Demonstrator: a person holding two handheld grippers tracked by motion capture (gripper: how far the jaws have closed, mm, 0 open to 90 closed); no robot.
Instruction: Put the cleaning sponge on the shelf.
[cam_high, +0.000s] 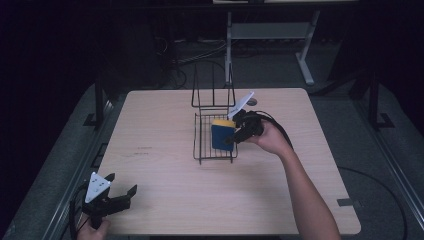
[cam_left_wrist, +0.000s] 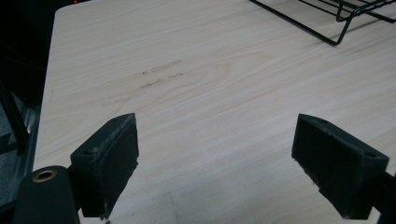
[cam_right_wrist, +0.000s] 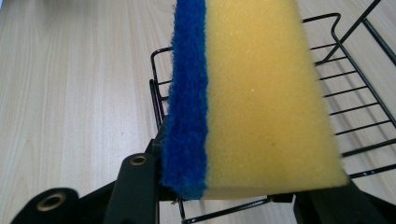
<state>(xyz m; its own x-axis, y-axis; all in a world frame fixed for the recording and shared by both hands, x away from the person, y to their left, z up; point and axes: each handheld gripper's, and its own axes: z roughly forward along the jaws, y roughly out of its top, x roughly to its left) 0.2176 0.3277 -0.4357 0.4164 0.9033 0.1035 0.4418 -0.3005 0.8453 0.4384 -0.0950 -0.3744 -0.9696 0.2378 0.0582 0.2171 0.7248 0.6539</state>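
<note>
Two black jaws of the right gripper (cam_high: 234, 136) are mostly hidden behind the yellow foam sponge with blue scrub layer (cam_right_wrist: 252, 98), which is clamped between them and held over the black wire rack (cam_high: 202, 137) mid-table. The rack's far corners are cut off in the right gripper view. The left gripper (cam_high: 120, 190) is held released, jaws wide apart, over bare light wooden tabletop (cam_high: 160, 195) near the near-left edge.

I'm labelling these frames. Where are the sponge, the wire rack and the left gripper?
sponge (cam_right_wrist: 261, 102), right gripper view, yellow foam face.
wire rack (cam_high: 200, 150), high view, left floor wires.
left gripper (cam_high: 121, 184), high view, between open jaws.
</note>
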